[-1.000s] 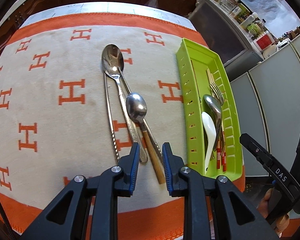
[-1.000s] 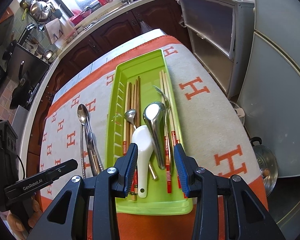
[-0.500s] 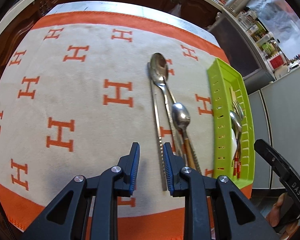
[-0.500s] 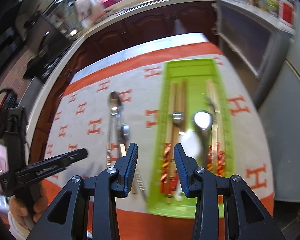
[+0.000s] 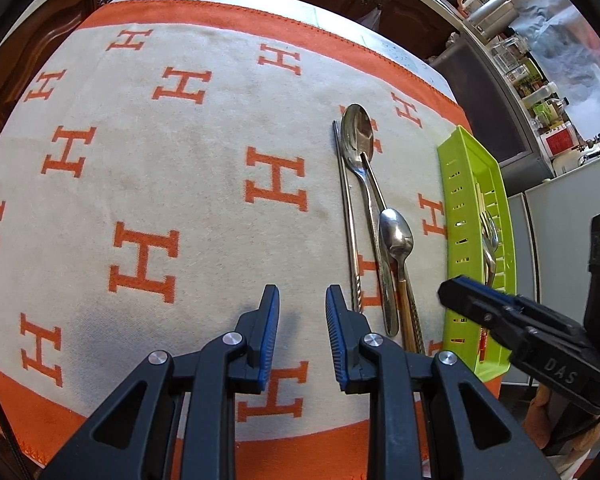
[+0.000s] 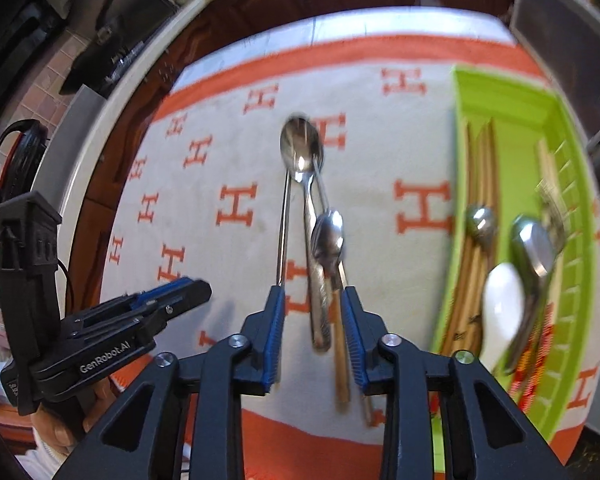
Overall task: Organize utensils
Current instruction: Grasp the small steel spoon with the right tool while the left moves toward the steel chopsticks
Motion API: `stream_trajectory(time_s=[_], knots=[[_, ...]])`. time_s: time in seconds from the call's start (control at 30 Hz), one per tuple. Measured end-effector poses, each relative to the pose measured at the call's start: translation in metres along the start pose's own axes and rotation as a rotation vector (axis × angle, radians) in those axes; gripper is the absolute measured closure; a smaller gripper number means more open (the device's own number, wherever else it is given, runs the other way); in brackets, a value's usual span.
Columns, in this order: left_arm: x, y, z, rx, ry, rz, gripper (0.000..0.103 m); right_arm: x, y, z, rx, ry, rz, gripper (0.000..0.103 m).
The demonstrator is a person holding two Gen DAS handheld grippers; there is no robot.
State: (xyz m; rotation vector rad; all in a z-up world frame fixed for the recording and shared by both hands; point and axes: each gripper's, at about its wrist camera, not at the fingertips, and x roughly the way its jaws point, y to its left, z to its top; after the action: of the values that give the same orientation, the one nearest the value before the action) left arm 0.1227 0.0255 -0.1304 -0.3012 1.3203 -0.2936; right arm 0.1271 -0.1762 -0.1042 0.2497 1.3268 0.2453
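On the far left, the left gripper [image 5: 302,312] hangs over bare patterned cloth [image 5: 180,184], its jaws released with only a narrow gap and nothing between them; the loose cutlery lies just to its right. That cluster rests on the tabletop with every long axis running near-to-far, bowls at the far end and handles toward the near edge. Left to right it holds one thin metal chopstick [image 5: 349,216], one large steel spoon [image 5: 358,140], a second metal chopstick [image 5: 374,184] crossing over that spoon's bowl, and one small spoon with a wooden handle [image 5: 397,236]: four pieces loose. The right gripper [image 6: 312,308] is the nearer one, poised directly over the handle ends, so the handles run straight in between its jaws; these are closing, with the large spoon's handle and the wooden handle in the gap, but the blur hides whether the pads touch yet. Judging from this, the pick falls to the right side. Farthest right sits one green tray [image 6: 500,92], long axis parallel to the cluster, already holding several wooden chopsticks [image 6: 480,152], one white ceramic spoon [image 6: 504,300], two steel spoons and one fork [image 6: 550,200].
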Motion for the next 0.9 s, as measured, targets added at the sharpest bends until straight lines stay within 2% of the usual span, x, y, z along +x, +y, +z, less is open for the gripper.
stream_trajectory(time_s=[0.23,0.53,0.7,0.9], knots=[[0.003,0.011,-0.001,-0.022,0.008,-0.017,0.081,0.028,-0.009,-0.009,0.059,0.107,0.016,0.085],[0.006,0.015,-0.004,-0.032,0.017,-0.032,0.081,0.050,-0.006,-0.014,0.055,0.138,-0.065,0.085],[0.006,0.018,-0.006,-0.038,0.015,-0.035,0.081,0.065,0.000,-0.011,0.043,0.142,-0.129,0.092],[0.007,0.021,-0.007,-0.044,0.018,-0.038,0.081,0.069,0.012,-0.002,-0.027,0.100,-0.215,0.092]])
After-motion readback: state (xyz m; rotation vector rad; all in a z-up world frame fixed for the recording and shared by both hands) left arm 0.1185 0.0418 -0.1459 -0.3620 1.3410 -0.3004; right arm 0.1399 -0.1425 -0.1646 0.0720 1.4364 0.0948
